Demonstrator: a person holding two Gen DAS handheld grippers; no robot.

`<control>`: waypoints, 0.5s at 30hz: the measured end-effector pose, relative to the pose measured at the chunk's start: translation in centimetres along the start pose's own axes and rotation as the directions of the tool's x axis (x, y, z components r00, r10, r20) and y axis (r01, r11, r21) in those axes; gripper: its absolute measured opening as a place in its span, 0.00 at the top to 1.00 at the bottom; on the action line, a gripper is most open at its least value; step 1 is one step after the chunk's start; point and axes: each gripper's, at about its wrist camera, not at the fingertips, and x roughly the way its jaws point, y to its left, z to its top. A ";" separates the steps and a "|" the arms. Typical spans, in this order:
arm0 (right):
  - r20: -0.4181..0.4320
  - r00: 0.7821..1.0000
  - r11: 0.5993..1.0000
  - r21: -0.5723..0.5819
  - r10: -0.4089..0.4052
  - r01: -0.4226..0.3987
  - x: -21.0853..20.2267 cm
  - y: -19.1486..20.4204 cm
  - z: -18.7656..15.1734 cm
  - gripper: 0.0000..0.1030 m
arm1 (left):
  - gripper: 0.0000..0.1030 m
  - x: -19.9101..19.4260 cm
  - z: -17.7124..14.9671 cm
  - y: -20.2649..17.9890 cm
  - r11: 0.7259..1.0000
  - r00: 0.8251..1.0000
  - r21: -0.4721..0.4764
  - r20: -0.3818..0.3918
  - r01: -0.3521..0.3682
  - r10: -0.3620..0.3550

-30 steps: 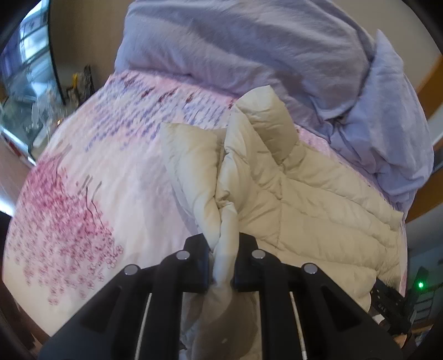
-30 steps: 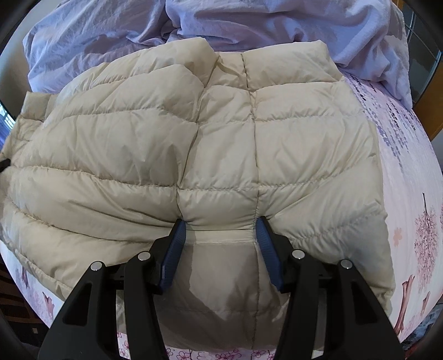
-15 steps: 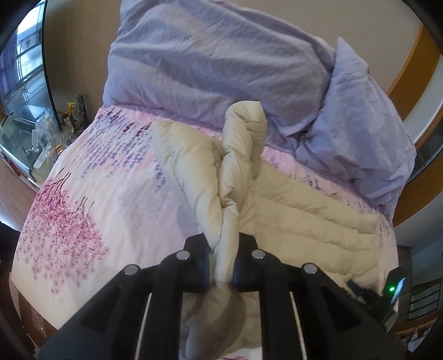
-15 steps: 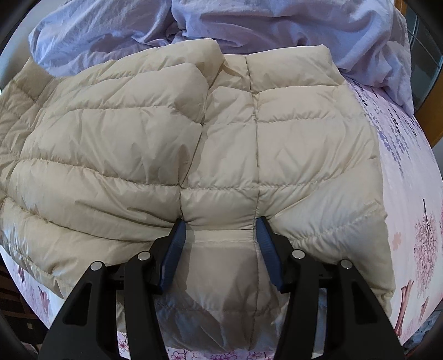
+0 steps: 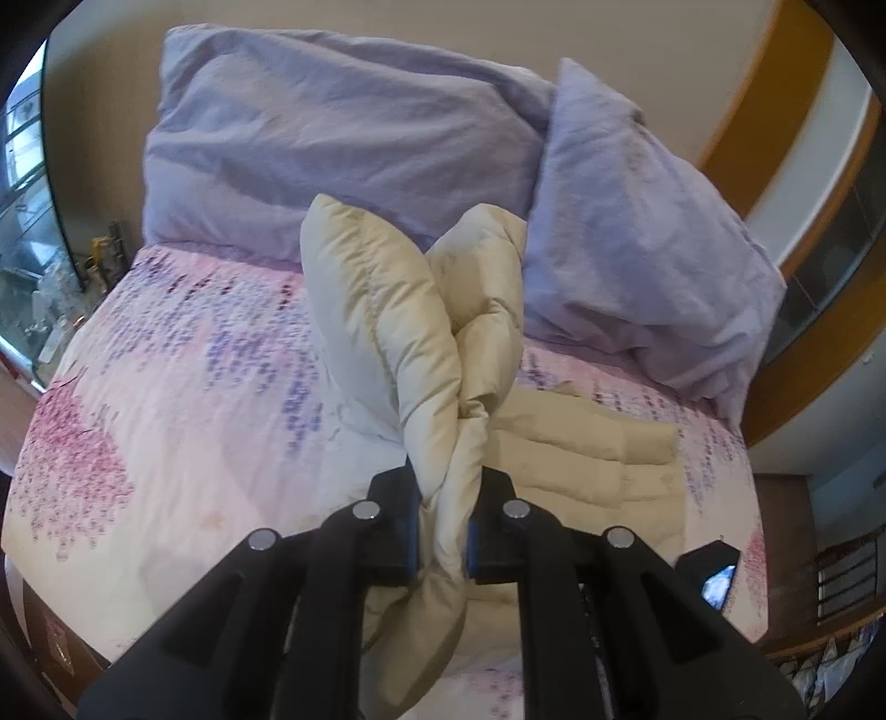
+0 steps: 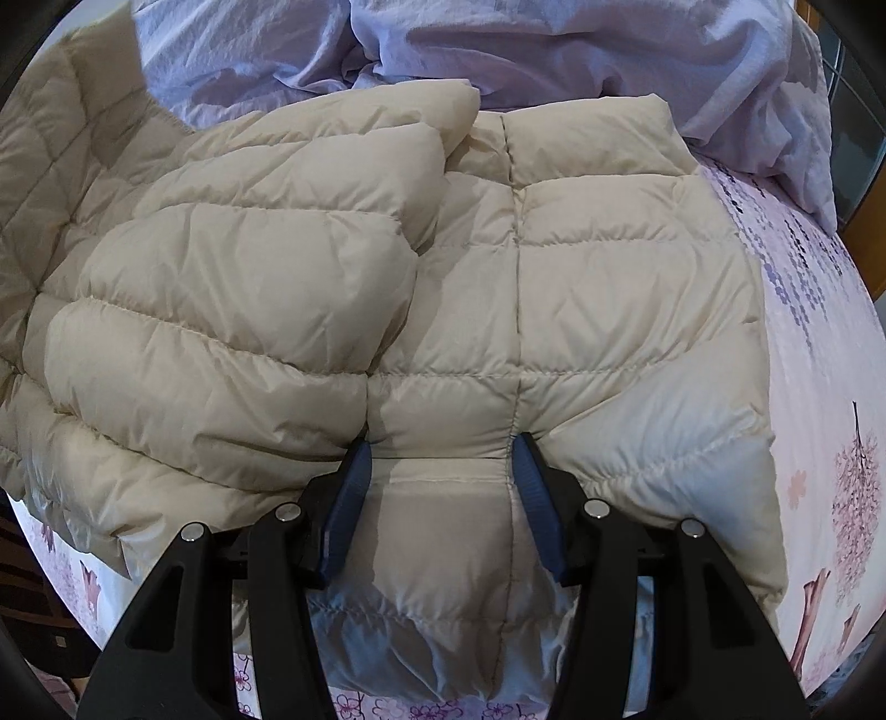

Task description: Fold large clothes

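Note:
A cream quilted puffer jacket [image 6: 498, 310] lies spread on the bed. My left gripper [image 5: 443, 526] is shut on a bunched fold of the jacket [image 5: 421, 354] and holds it raised above the bed; the rest of the jacket [image 5: 587, 454] lies flat to the right below it. My right gripper [image 6: 440, 465] is open, its blue-padded fingers [image 6: 346, 498] pressed down on the jacket's near part, a panel of fabric between them. The lifted part shows at the upper left of the right wrist view [image 6: 50, 166].
The bed has a pink floral sheet [image 5: 183, 399]. Two lilac pillows [image 5: 343, 138] lean on the wall at the head, seen crumpled in the right wrist view [image 6: 554, 50]. A glass cabinet [image 5: 27, 249] stands left; wooden trim [image 5: 803, 310] at the right.
My left gripper has lifted the held jacket fold higher and carried it to the right over the jacket body. The right gripper has stayed open in the same place.

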 end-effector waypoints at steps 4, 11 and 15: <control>0.001 1.000 1.000 0.010 0.002 -0.002 0.0 0.0 0.1 0.46 | 0.89 0.1 -0.1 -2.2 0.998 0.998 0.007 -0.014 0.057 -0.057; 0.006 1.000 1.000 0.026 0.009 -0.009 -0.1 -0.4 0.0 0.46 | 0.89 1.0 -0.5 -6.5 0.992 0.992 0.032 -0.047 0.120 -0.118; 0.017 1.000 0.999 0.044 0.006 -0.007 -0.2 -0.6 0.0 0.46 | 0.89 1.8 -1.2 -9.0 0.987 0.986 0.054 -0.073 0.151 -0.147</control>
